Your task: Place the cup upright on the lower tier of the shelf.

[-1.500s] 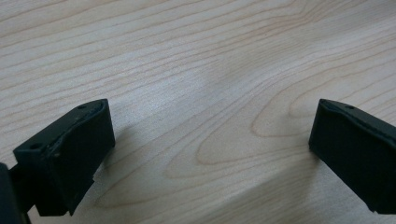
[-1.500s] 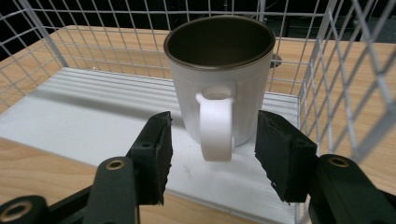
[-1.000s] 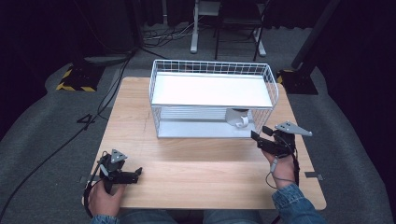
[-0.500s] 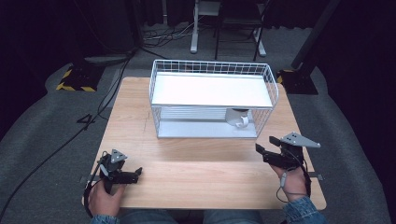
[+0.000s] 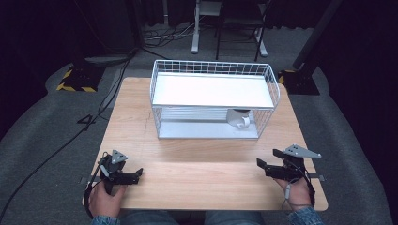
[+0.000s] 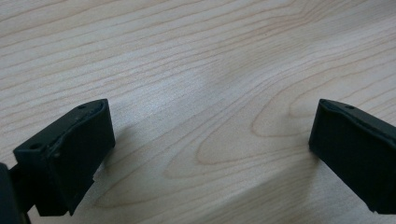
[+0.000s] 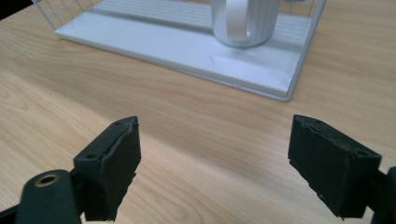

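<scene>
A white wire rack (image 5: 213, 75) with two shelves stands at the back middle of the wooden table (image 5: 197, 159). On its lower shelf (image 7: 187, 44), near the right end, sits a white mug (image 5: 239, 118) (image 7: 245, 21), handle toward me. My right gripper (image 5: 270, 165) (image 7: 212, 163) is open, low over the table's front right, well short of the rack, empty. At the front left my left gripper (image 5: 136, 176) (image 6: 210, 149) rests open on bare wood, jaws wide apart, holding nothing.
Dark grey floor surrounds the table, with cables (image 5: 112, 89) at the left and chair and stand legs (image 5: 225, 33) behind. Bare wood lies between the grippers and in front of the rack.
My right gripper has drawn back from the rack's front right corner toward the table's front edge. The left gripper has stayed put.
</scene>
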`<state>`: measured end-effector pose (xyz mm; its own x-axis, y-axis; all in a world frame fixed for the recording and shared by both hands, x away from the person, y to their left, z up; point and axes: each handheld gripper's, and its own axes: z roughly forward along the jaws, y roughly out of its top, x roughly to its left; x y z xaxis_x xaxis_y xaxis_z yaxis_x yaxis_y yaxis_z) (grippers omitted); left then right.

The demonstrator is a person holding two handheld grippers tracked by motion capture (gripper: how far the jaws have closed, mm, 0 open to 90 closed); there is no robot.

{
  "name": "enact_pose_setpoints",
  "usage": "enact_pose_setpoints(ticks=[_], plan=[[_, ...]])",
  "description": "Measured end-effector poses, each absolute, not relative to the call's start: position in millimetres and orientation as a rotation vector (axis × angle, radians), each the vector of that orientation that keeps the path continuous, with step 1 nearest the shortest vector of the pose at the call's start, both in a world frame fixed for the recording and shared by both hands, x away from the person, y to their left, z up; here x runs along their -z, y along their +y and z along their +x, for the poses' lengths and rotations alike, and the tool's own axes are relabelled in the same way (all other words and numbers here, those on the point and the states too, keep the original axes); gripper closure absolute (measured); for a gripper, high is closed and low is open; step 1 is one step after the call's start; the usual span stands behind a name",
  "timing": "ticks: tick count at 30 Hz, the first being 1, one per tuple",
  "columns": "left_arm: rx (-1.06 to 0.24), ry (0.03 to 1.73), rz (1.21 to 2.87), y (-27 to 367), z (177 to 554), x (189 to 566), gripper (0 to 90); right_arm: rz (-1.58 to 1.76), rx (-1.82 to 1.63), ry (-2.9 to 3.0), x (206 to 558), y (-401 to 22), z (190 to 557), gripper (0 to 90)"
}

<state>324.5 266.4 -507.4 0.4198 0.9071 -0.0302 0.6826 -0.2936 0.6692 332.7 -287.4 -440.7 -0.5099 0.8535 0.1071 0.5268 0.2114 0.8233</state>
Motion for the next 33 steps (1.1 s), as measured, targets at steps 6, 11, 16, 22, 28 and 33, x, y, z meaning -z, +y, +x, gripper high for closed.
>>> enact_pose_setpoints(ticks=[6, 11, 16, 22, 28, 33], plan=[[-0.478, 1.340, 2.071, 266, 325, 507, 0.5, 1.302, -1.185, 2.163, 462, -285, 328, 17.2], [-0.478, 1.340, 2.071, 266, 324, 507, 0.5, 1.292, -1.176, 2.193, 477, -280, 323, 17.4], [-0.479, 1.340, 2.071, 266, 325, 507, 0.5, 1.286, -1.136, 2.227, 486, -274, 321, 17.1], [-0.478, 1.340, 2.069, 266, 325, 507, 0.5, 1.274, -1.083, 2.268, 493, -267, 321, 16.0], [-0.482, 1.338, 2.070, 266, 325, 507, 0.5, 1.293, -1.043, 2.325, 499, -262, 323, 14.3], [-0.479, 1.340, 2.070, 266, 325, 507, 0.5, 1.223, -1.026, 2.278, 506, -261, 321, 12.0]])
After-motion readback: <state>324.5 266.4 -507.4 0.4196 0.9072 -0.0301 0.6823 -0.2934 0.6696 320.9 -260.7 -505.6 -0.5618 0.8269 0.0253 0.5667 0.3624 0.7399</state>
